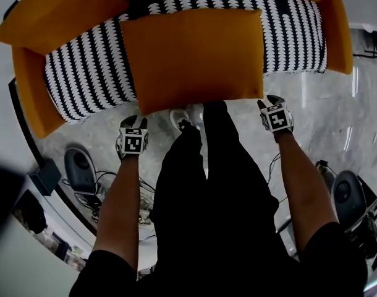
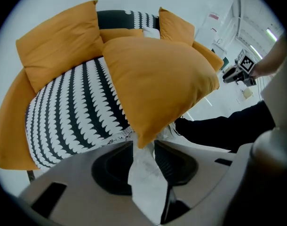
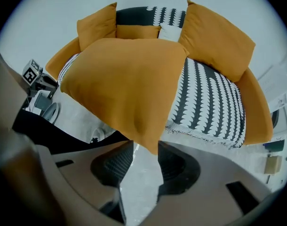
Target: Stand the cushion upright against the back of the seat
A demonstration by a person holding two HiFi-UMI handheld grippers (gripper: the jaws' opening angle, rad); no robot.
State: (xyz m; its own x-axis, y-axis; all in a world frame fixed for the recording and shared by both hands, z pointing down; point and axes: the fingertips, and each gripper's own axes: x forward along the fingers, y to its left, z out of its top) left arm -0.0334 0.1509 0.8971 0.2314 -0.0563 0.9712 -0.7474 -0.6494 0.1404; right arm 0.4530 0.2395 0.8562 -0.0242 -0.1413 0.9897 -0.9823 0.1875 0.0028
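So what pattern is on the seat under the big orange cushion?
The seat has black-and-white wavy stripes, shown best in the head view.

cushion (image 1: 194, 57): matt orange cloth | seat cover (image 1: 83, 79): woven patterned cloth | floor (image 1: 324, 116): glossy

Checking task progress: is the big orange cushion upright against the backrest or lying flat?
Lying flat: the cushion rests broad face up on the striped seat, its front edge overhanging.

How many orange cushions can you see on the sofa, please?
4. The large cushion lies flat on the striped seat, overhanging its front; the left cushion and right cushion lean at the back corners; the small cushion sits centre back. More may be hidden behind them.
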